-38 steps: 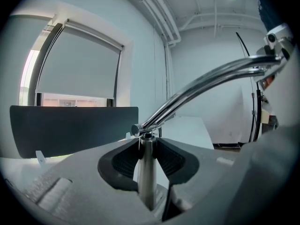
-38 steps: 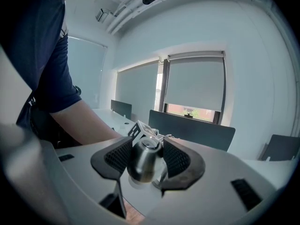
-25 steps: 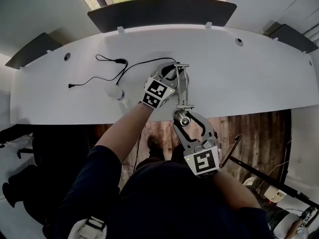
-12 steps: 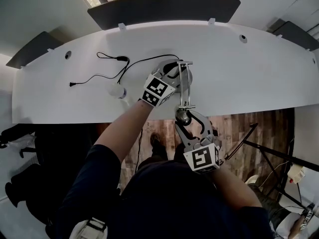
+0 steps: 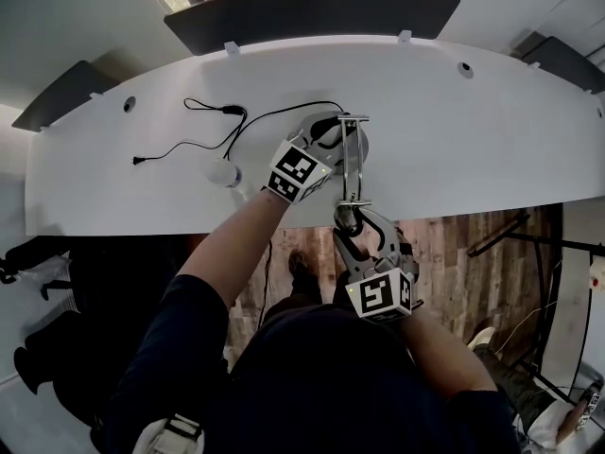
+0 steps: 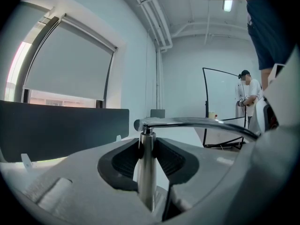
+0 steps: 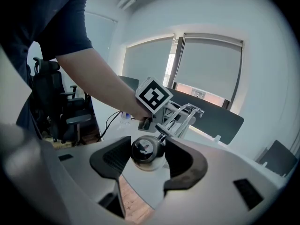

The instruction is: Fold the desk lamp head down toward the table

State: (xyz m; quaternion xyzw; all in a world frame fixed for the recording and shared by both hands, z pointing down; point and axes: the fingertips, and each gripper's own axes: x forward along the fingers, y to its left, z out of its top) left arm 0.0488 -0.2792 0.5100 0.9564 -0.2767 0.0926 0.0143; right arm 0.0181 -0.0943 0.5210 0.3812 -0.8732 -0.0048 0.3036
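A chrome desk lamp (image 5: 352, 159) stands on its round base near the front edge of the white table (image 5: 473, 140). My left gripper (image 5: 328, 146) (image 6: 147, 146) is shut on the lamp's upright post (image 6: 146, 172), with a pad against each side. The lamp's arm (image 6: 197, 122) runs out level above it. My right gripper (image 5: 354, 227) (image 7: 147, 157) holds the small round lamp head (image 5: 347, 218) (image 7: 143, 149) just off the table's edge. Its jaws have just been opening a little. The head still sits between both pads and touches them.
A black cable (image 5: 203, 126) with a plug loops across the table left of the lamp, and a small white bulb-like thing (image 5: 223, 173) lies beside my left forearm. A dark partition (image 5: 312, 17) lines the table's far edge. A person (image 6: 246, 97) stands far off.
My right gripper has sunk with the lamp head and drawn closer to the table's edge. The left gripper stays put on the post.
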